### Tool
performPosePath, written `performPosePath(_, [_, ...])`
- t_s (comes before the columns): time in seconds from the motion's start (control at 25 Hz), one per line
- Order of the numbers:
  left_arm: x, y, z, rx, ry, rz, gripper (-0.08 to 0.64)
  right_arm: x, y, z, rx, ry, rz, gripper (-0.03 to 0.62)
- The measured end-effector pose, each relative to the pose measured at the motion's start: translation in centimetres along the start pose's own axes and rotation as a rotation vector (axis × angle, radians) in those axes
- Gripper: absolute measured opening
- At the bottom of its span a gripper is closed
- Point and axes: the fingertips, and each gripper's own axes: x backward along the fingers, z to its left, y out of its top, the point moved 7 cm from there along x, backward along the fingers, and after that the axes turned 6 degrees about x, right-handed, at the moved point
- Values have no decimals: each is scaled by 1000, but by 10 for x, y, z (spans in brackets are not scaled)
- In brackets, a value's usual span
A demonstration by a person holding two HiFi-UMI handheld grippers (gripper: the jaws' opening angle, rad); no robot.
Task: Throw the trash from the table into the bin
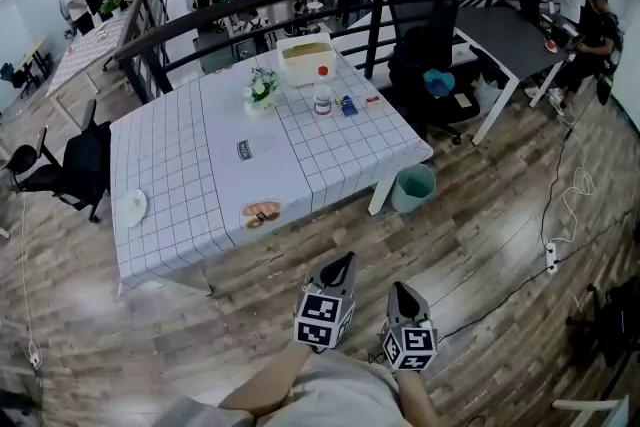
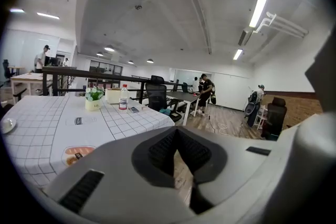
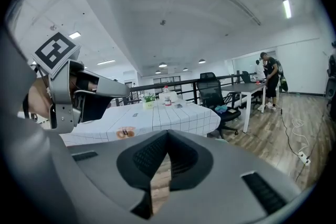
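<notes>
The left gripper point(image 1: 343, 263) and right gripper point(image 1: 399, 288) sat at the bottom centre of the head view. Each had its jaws closed tip to tip and held nothing. Bare floor point(image 1: 240, 285) lay between them and the one table point(image 1: 190, 165), which filled the middle of the frame under a checked cloth.

The trash was all on the table. One packet point(image 1: 261, 213) lay at the near edge and one flat wrapper point(image 1: 255, 148) mid-table. Farther up were one blue scrap point(image 1: 348, 105) and one red scrap point(image 1: 372, 99).

One plate point(image 1: 133, 207) lay at the cloth's lower left. One flower pot point(image 1: 261, 91) and one bottle point(image 1: 322, 91) stood toward the far side. One open box point(image 1: 305, 60) stood at the far edge, its contents unclear.

One bin point(image 1: 413, 187) stood on the floor right of centre, just beside the table's near right corner, its inside unreadable.

There were two chairs, one at the left point(image 1: 70, 165) and one at the upper right point(image 1: 425, 25).
</notes>
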Motion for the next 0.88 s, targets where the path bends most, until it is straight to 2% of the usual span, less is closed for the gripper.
performPosePath(0.2, [-22,5,31,3,-6,24,25,-34,11,2,-1,-21,-7,-6])
performPosePath(0.4, [-34,15,54,-6,-6,31,25,-57,19,1,-16,-81,-18,-6])
performPosePath(0.68, [-48,15,63,4,-28,47,25,-60,27,-4,19,-137,-22,-6])
performPosePath(0.88, [-63,7,60,-1,-42,89,25,-66,23,-22,-17,-169,-13,-6])
